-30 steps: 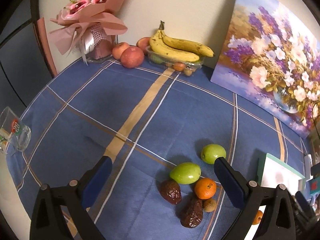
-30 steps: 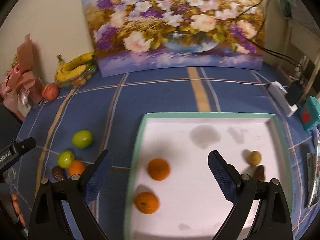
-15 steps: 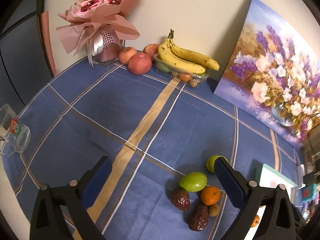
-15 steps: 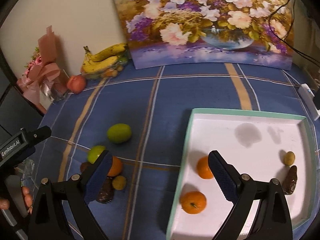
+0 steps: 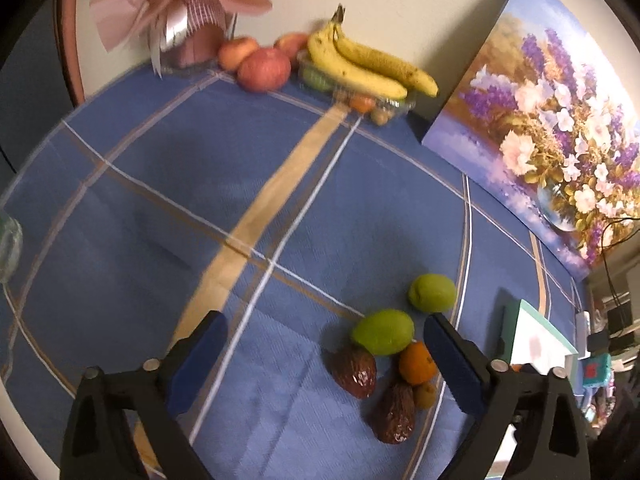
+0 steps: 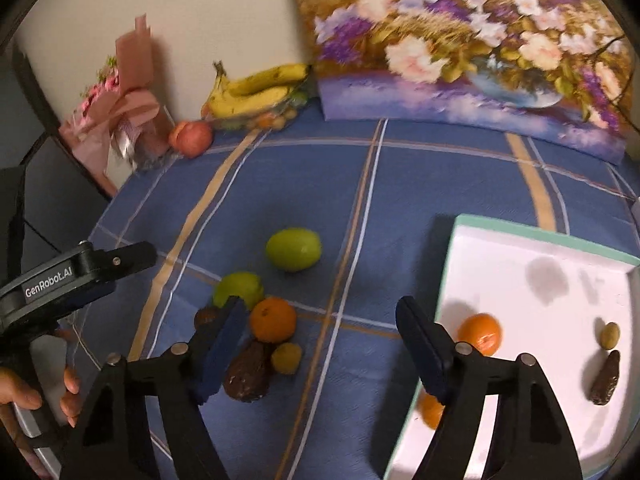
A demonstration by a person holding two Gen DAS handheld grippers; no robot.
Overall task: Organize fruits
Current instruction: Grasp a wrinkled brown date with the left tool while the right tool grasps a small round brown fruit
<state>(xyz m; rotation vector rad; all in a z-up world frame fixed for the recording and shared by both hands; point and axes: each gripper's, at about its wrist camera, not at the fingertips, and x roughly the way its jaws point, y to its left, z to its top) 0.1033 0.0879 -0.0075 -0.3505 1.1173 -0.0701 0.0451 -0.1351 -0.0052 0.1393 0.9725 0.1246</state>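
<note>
A pile of fruit lies on the blue plaid cloth: two green fruits (image 5: 383,331) (image 5: 432,292), an orange (image 5: 417,362), two brown dates (image 5: 354,371) and a small yellow fruit (image 5: 425,395). My left gripper (image 5: 325,356) is open and empty, just above and left of the pile. My right gripper (image 6: 320,344) is open and empty, between the orange (image 6: 273,319) and the white tray (image 6: 532,344). The tray holds two oranges (image 6: 479,332), a date (image 6: 605,378) and a small yellow fruit (image 6: 609,335).
Bananas (image 5: 360,66) on a clear box, apples (image 5: 264,69) and a pink bouquet (image 5: 188,4) stand at the back wall. A flower painting (image 5: 552,128) leans at the right. A glass (image 5: 8,248) is at the left edge.
Both grippers have moved toward the fruit pile. The right gripper has swung left, off the tray and over the cloth. The left view has come closer to the fruit.
</note>
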